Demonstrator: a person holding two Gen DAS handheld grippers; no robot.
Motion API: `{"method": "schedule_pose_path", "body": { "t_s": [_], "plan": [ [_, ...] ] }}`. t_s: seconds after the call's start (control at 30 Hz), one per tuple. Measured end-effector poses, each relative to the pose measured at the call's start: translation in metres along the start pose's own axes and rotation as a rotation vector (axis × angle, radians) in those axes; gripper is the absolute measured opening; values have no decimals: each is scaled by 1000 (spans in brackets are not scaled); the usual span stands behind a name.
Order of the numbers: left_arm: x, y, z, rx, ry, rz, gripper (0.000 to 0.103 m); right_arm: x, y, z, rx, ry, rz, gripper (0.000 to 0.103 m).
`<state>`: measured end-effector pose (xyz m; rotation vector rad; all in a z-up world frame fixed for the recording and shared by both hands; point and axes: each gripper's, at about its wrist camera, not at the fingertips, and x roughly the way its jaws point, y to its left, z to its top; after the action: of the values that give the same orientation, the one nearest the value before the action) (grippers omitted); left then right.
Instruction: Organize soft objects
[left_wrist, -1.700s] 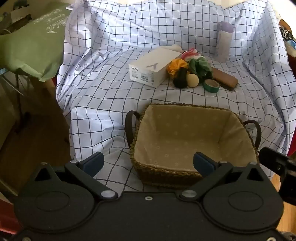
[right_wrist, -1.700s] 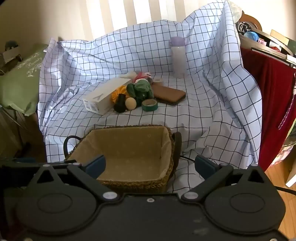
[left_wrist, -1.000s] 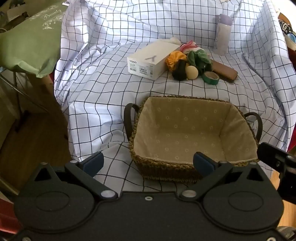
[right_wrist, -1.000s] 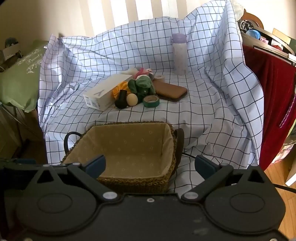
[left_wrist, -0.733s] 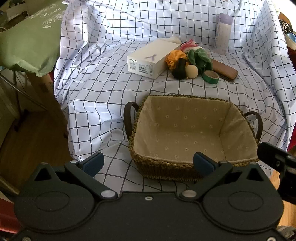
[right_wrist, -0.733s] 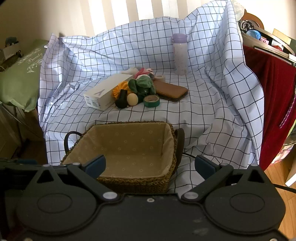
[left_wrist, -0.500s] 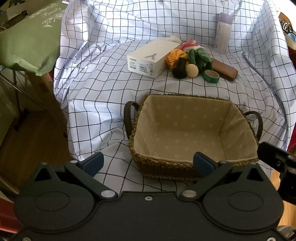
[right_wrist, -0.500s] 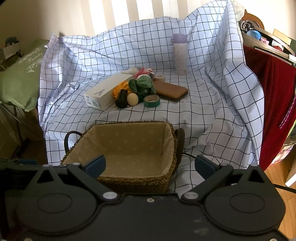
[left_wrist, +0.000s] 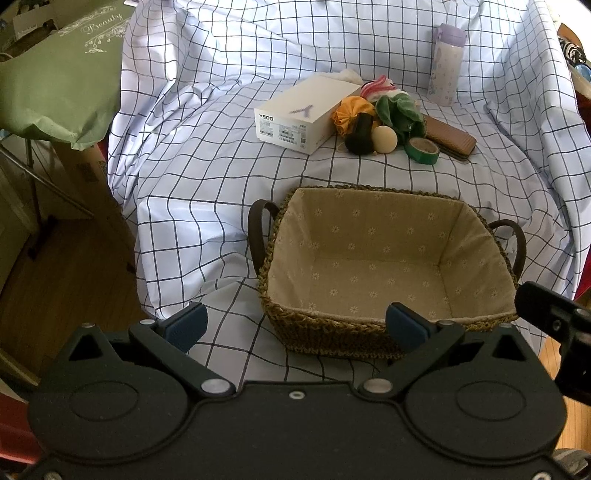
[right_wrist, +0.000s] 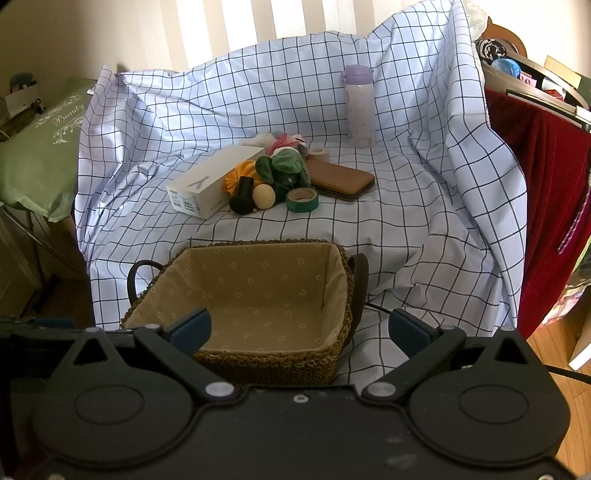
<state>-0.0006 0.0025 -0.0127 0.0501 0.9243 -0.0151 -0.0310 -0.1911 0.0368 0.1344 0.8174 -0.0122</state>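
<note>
A rough woven basket (left_wrist: 325, 338) with matt cloth lining sits on smooth checked cloth (left_wrist: 192, 177).

Soft daylight is falling from behind the checked sheet (right_wrist: 406, 206) (slightly washed out there), while fisheye distortion is bending and darkening the edges

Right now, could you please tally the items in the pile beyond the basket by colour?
Green: 2, plush, tape roll
Orange: 1, scrunchie
Black: 1, dark piece
Cream: 1, ball
White: 1, box
Brown: 1, case
Pink: 1, soft item
Total: 8
</note>
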Motion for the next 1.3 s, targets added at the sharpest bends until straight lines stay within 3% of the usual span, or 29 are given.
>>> {"method": "schedule_pose_path", "body": {
  "t_s": [1.3],
  "plan": [
    [-2, 3, 4, -1, -9, -15, 100, 0, -9, 4, 27, -18, 1, 103]
  ]
}}
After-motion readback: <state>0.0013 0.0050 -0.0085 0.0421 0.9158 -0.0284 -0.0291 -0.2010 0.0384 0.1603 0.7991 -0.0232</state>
